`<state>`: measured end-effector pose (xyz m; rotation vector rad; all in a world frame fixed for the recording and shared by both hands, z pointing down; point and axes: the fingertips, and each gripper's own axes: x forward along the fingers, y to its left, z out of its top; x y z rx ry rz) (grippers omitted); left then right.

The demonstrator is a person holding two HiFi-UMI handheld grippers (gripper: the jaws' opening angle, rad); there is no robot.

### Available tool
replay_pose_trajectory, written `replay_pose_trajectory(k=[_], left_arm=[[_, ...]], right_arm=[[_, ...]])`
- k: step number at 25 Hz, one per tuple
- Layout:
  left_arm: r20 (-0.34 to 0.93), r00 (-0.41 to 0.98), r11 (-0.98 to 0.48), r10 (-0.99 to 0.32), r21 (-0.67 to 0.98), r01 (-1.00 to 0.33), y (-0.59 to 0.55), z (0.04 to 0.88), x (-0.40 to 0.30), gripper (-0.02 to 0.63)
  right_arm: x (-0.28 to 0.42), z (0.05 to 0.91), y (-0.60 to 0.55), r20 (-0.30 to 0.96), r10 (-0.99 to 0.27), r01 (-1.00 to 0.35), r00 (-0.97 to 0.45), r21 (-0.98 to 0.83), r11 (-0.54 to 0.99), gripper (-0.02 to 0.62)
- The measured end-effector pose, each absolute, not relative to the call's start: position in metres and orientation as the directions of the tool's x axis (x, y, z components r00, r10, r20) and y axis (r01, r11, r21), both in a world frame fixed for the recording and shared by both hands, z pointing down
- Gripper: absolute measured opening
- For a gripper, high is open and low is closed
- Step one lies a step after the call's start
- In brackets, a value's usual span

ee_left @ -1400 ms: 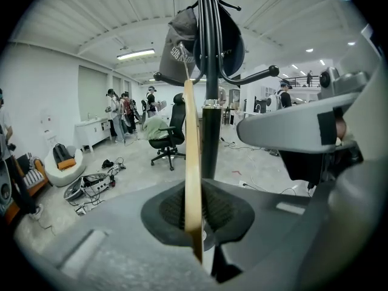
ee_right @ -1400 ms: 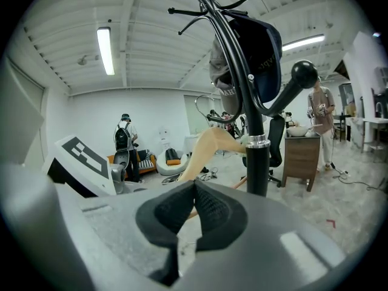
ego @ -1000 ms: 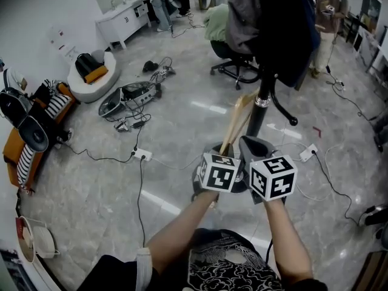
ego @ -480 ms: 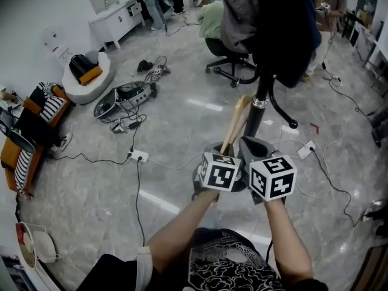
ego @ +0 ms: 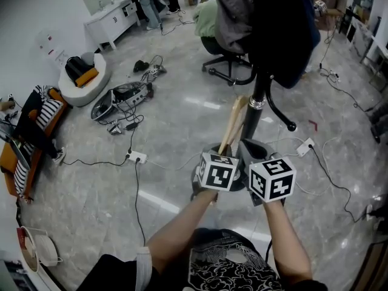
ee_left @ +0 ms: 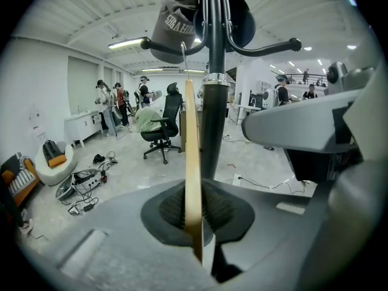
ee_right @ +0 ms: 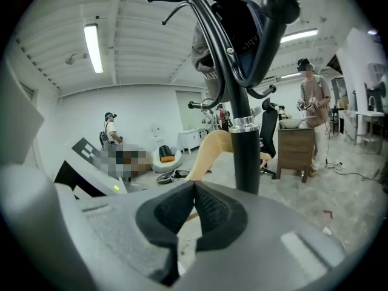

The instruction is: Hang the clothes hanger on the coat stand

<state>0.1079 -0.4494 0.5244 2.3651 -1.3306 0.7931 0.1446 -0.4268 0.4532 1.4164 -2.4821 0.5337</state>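
Clothes hanger (ego: 234,125), made of pale wood, is rising out of the left gripper (ego: 223,156) in the head view. It is leaning up and away, close beside the black pole of the coat stand (ego: 259,105). The right gripper (ego: 253,150) is sitting just beside the left one, their marker cubes side by side, low in front of the stand's base. Dark garments (ego: 279,23) are hanging from the upper part of the stand. A white power strip (ego: 138,156) and its cable are lying on the grey marble floor (ego: 182,120) to the left.

In the left gripper view, the jaws are pinching the lower end of the clothes hanger (ee_left: 192,162), which is showing edge-on as a thin upright strip between the black pads. The hanger's metal hook (ee_left: 183,59) is pointing up beside the pole, below a grey cap (ee_left: 176,29) that is hanging on one of the stand's pegs. Whether the hook is touching the stand cannot be told.

In the right gripper view, the two black pads are pressing together with nothing between them. The curved wooden arm of the hanger (ee_right: 209,150) is showing beyond the jaws, just left of the pole. A ball-tipped peg (ee_right: 280,5) is projecting overhead.
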Motion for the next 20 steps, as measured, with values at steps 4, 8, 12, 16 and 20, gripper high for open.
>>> replay_pose_trajectory(k=[4,8,12,16,20], left_arm=[[0.603,0.416,-0.520,-0.680,0.003,-0.854,-0.4508,0.5255,0.1078,0.020],[0.607,0.417,-0.523,-0.677,0.001,-0.852,-0.4504,0.5278,0.1083,0.020],[0.612,0.411,-0.524,-0.676,-0.007,-0.852,-0.4496,0.5321,0.1090,0.020],[0.616,0.411,-0.527,-0.672,-0.008,-0.850,-0.4510,0.5322,0.1079,0.021],[0.615,0.415,-0.529,-0.670,-0.003,-0.849,-0.4514,0.5333,0.1082,0.021]], right_arm=[[0.1450,0.4544,-0.4279,0.378,-0.778,-0.864,-0.502,-0.194,0.464,0.000],[0.1448,0.4547,-0.4283,0.377,-0.779,-0.865,-0.501,-0.193,0.463,0.000],[0.1430,0.4571,-0.4284,0.376,-0.777,-0.863,-0.505,-0.196,0.467,0.000],[0.1418,0.4579,-0.4295,0.378,-0.775,-0.862,-0.506,-0.200,0.466,0.000],[0.1421,0.4594,-0.4296,0.377,-0.775,-0.862,-0.507,-0.202,0.466,0.000]])
